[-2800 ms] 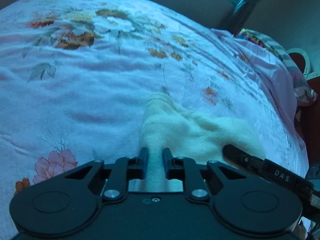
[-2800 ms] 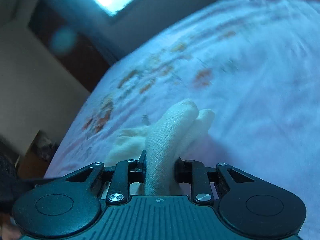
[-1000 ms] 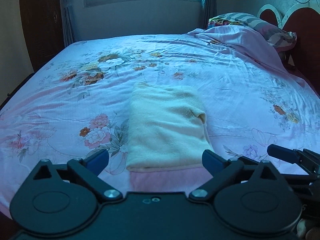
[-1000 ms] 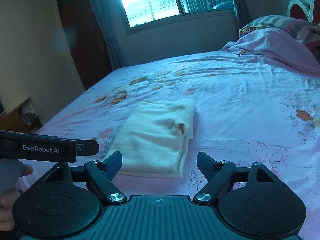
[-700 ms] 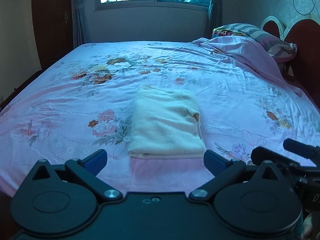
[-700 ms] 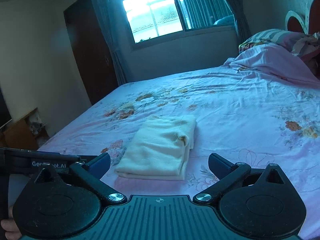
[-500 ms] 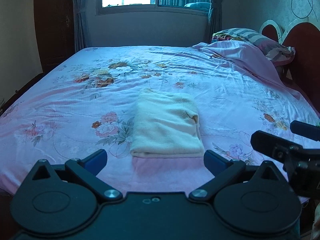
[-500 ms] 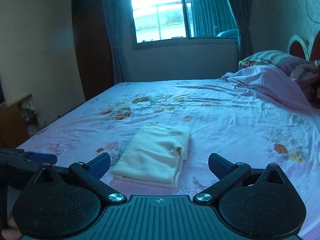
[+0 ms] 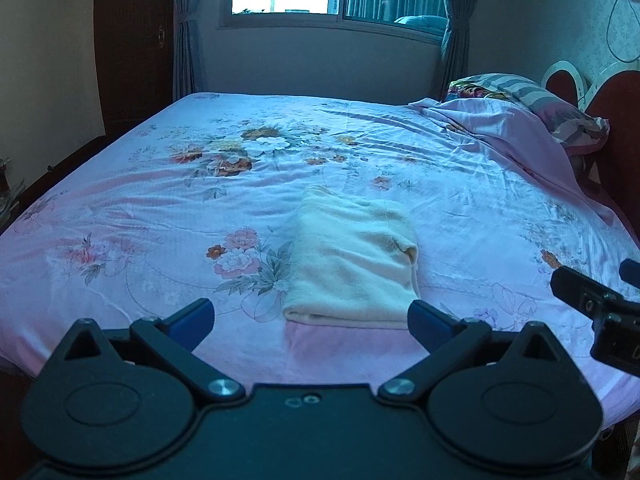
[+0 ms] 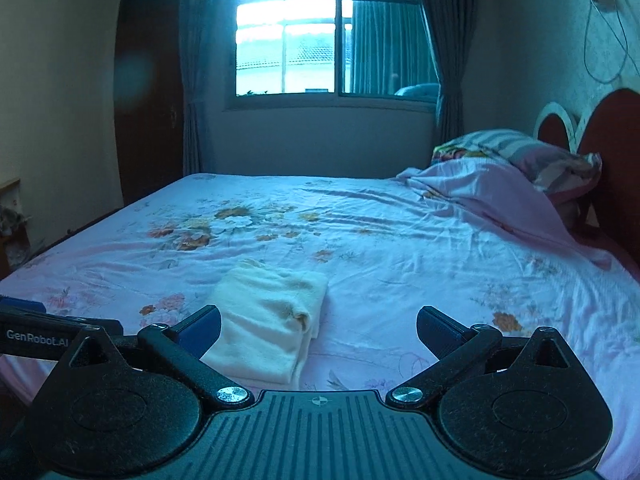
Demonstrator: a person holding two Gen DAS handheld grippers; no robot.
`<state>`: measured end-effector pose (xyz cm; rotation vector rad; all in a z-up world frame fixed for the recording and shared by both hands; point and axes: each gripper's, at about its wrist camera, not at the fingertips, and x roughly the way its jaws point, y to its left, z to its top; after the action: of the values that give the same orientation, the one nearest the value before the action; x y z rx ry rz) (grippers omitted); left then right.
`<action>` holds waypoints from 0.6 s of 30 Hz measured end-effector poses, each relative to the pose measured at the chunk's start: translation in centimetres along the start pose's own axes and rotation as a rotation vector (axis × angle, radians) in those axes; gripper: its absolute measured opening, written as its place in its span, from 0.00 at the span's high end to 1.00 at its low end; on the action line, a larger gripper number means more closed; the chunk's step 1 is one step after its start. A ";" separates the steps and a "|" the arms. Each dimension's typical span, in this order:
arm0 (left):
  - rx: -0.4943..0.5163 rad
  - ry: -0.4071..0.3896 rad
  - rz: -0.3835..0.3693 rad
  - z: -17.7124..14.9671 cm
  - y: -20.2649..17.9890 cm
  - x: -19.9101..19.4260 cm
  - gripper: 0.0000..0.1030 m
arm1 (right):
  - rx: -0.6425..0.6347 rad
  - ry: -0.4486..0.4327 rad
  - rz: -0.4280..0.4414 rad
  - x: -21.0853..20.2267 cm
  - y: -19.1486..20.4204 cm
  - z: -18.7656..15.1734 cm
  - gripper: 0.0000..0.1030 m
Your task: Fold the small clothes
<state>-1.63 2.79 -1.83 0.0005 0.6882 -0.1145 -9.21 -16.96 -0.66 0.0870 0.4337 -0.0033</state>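
Note:
A cream garment [image 9: 352, 260] lies folded into a neat rectangle on the pink flowered bedsheet [image 9: 140, 208], near the bed's front edge. It also shows in the right wrist view [image 10: 268, 324], left of centre. My left gripper [image 9: 310, 316] is open and empty, held back from the garment's near edge. My right gripper [image 10: 318, 326] is open and empty, to the right of the garment and above the bed's edge. The right gripper's body shows at the right edge of the left wrist view [image 9: 596, 304].
A crumpled pink blanket [image 9: 500, 128] and a striped pillow [image 9: 528, 96] lie at the bed's far right by a red headboard [image 10: 612, 168]. A window [image 10: 292, 44] with curtains is behind the bed. A dark wardrobe [image 10: 148, 92] stands at the left.
Both grippers have let go of the cream garment, opened, and pulled back and up from the bed. The garment now lies folded and still.

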 end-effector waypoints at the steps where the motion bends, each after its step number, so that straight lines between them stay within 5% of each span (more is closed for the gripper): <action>1: -0.002 0.007 -0.003 0.0 -0.1 0.2 0.02 | 0.013 0.009 -0.006 0.2 -0.6 0.0 0.00; 18: 0.033 0.039 0.012 -0.7 -1.2 1.8 0.02 | 0.022 0.045 0.015 1.4 -1.3 -0.9 0.00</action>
<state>-0.83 1.45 -3.46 0.0384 0.7253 -0.1146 -8.39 -18.21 -2.20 0.1118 0.4783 0.0089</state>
